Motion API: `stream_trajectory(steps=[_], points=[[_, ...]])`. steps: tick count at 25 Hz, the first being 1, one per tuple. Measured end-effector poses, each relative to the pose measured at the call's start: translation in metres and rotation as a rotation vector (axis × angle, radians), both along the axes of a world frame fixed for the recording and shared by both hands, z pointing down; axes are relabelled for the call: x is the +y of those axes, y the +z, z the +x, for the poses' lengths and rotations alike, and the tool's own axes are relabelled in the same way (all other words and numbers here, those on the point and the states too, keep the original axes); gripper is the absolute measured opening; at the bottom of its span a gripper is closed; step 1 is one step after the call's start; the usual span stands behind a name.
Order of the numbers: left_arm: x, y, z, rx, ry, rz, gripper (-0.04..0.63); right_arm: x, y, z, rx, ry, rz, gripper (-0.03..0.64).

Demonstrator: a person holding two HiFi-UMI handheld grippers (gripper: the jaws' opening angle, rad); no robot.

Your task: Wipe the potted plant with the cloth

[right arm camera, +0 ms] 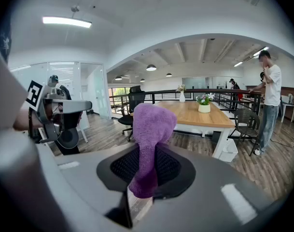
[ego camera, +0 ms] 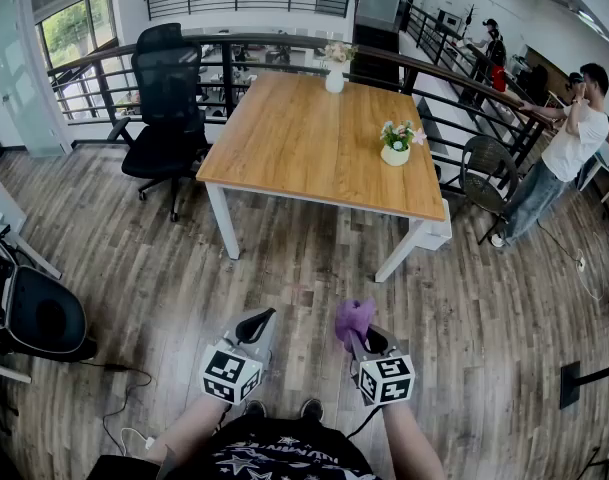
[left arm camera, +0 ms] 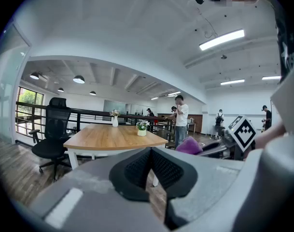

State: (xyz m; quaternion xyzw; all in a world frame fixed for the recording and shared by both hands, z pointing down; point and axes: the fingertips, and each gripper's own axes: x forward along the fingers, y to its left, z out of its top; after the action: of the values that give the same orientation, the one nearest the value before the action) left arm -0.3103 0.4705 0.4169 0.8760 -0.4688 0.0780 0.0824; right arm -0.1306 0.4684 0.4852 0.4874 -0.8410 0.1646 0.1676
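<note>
My right claw (right arm camera: 146,167) pinched the purple cloth (right arm camera: 150,124); left claw (left arm camera: 151,167) was pressed together, empty. Potted plant (ego camera: 396,144) sat on the surface (ego camera: 294,138) at 1 o'clock, well apart.

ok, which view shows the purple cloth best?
Right gripper view: the purple cloth sits centre frame, pinched between the right gripper's jaws, bunched above them. Head view shows it small, a tuft atop that gripper. Left gripper view catches only a purple lump off to the right.
</note>
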Motion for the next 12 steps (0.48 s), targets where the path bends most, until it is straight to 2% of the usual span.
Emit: stream_trajectory(steps=[4,12], points=[[-0.002,-0.002,0.008,0.059,-0.028,-0.030,0.002,-0.003,0.000,0.015,0.023,0.013,-0.017,0.075],[-0.002,-0.004,0.026,0.043,-0.012,-0.030,0.002,-0.006,0.004,0.031,0.012,0.027,-0.030,0.075]])
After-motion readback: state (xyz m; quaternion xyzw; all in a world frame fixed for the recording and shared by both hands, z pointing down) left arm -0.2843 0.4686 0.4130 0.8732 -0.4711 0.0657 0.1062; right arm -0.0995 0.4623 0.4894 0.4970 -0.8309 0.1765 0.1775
